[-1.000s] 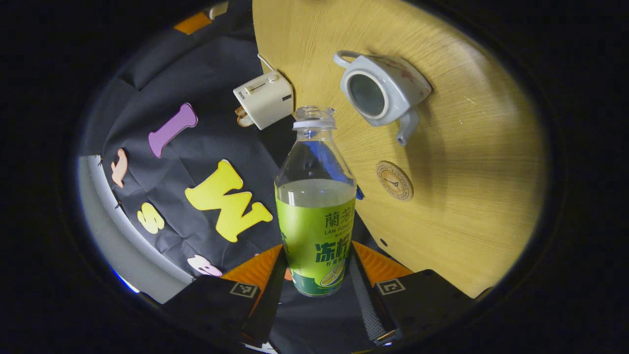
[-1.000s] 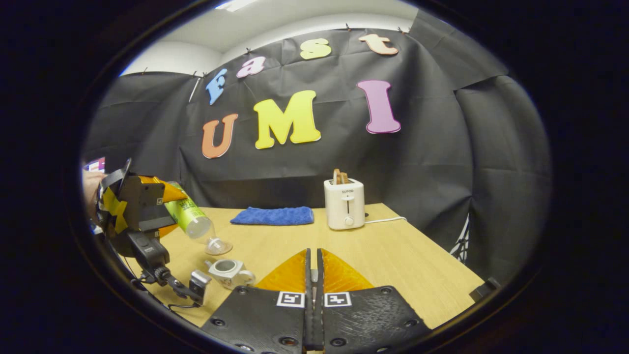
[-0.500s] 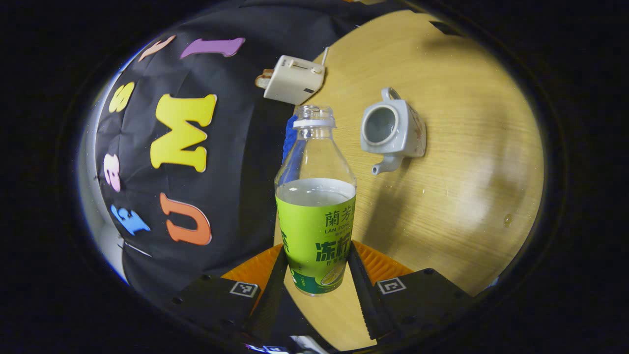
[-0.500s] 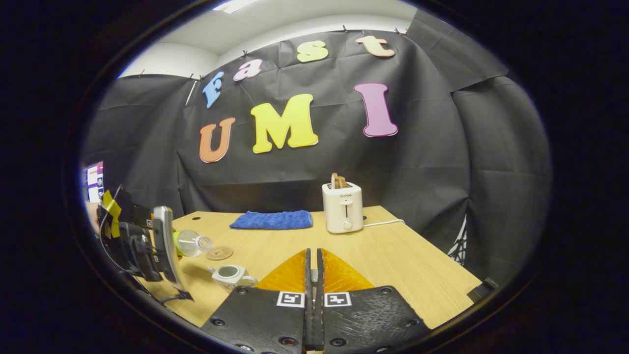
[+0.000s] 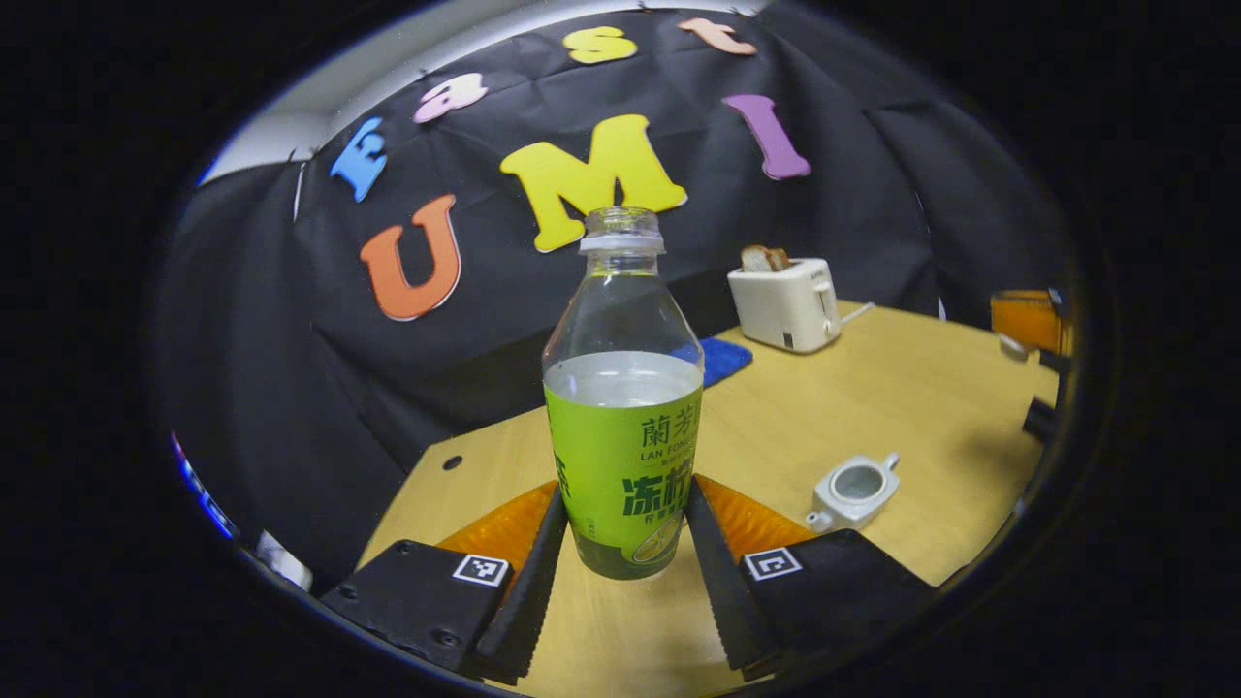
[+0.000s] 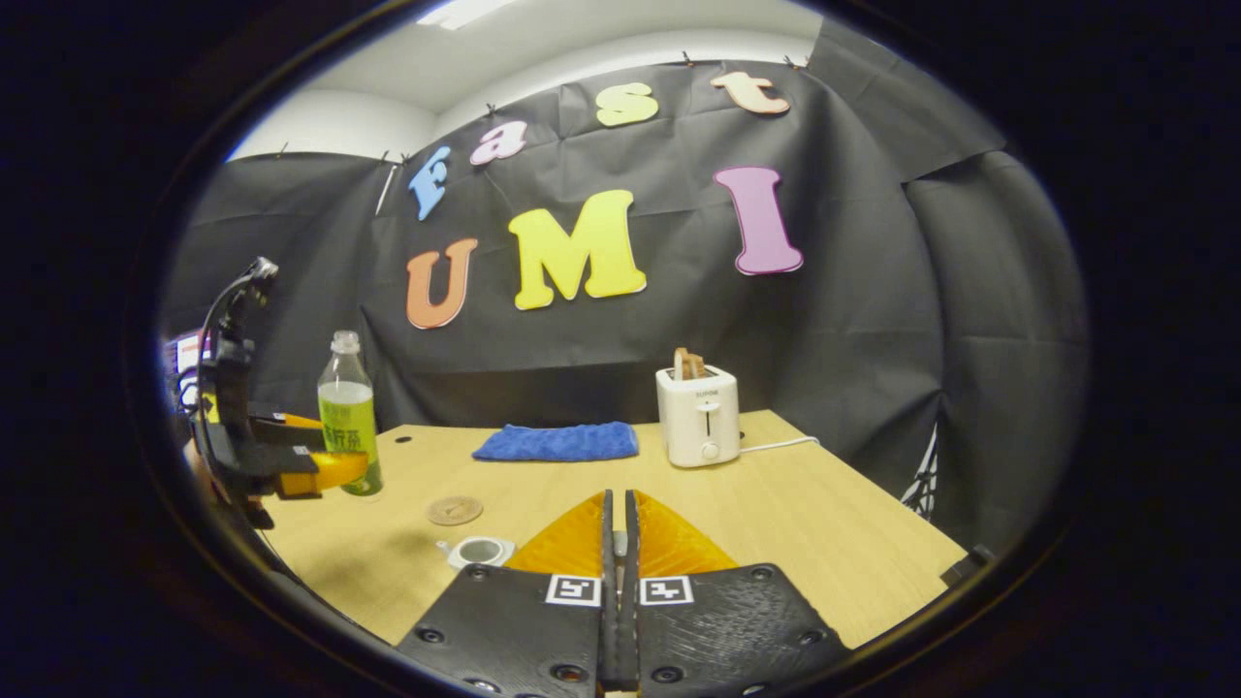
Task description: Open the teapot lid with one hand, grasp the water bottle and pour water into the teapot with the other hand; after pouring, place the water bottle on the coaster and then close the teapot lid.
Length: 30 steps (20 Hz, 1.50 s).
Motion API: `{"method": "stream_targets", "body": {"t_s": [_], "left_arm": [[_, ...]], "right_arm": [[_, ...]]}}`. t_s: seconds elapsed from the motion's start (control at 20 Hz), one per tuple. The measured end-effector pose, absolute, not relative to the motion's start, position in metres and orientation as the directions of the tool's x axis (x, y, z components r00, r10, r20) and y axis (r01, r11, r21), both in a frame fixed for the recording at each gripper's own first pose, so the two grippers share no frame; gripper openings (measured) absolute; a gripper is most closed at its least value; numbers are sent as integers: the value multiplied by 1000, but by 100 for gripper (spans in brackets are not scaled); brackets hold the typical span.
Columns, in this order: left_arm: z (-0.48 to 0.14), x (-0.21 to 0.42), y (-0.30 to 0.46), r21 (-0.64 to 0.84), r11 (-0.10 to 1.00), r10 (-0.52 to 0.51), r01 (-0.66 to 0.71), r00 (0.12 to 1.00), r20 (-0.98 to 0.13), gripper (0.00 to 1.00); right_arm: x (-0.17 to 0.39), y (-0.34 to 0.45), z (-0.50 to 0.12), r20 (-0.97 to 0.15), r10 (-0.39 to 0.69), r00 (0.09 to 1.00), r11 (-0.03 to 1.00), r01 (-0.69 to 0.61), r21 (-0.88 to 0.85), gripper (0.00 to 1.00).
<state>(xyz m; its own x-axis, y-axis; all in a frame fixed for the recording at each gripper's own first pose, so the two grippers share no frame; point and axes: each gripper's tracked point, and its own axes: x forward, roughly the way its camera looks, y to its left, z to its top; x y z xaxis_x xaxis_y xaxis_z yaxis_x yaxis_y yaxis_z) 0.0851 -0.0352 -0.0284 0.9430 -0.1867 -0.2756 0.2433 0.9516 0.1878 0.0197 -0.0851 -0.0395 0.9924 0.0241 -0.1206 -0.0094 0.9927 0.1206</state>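
Upright water bottle [image 5: 623,407] between left fingers [image 5: 713,557]

coaster [image 6: 455,510] behind teapot [image 6: 478,552], cloth [image 6: 556,442] left of toaster [image 6: 700,415]

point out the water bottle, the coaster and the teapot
water bottle [image 5: 623,456], left gripper view, on its label
coaster [image 6: 455,510], right gripper view, on its top face
teapot [image 5: 854,488], left gripper view, at its open mouth

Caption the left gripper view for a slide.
Left claw holds the upright water bottle above the table; lidless teapot nearby.
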Motion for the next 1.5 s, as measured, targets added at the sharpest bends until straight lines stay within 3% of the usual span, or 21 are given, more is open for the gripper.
{"method": "stream_targets", "body": {"t_s": [0.35,0.55,1.35,1.45,1.5], "left_arm": [[-56,159,-37,16,983,-177,184,962,-207,73],[-86,185,-41,-25,981,-194,194,949,-246,74],[-110,200,-46,-46,978,-206,202,935,-287,78],[-104,199,-46,-50,977,-211,205,937,-278,80],[-98,191,-46,-55,976,-217,210,937,-272,95]], "right_arm": [[25,-87,-43,-132,10,991,995,4,104,0],[35,-89,-52,-157,1,988,995,15,101,0],[47,-74,-67,-196,17,980,997,-1,83,0],[46,-71,-65,-192,20,981,997,-4,79,0],[46,-69,-63,-189,23,982,997,-9,76,0]]}}
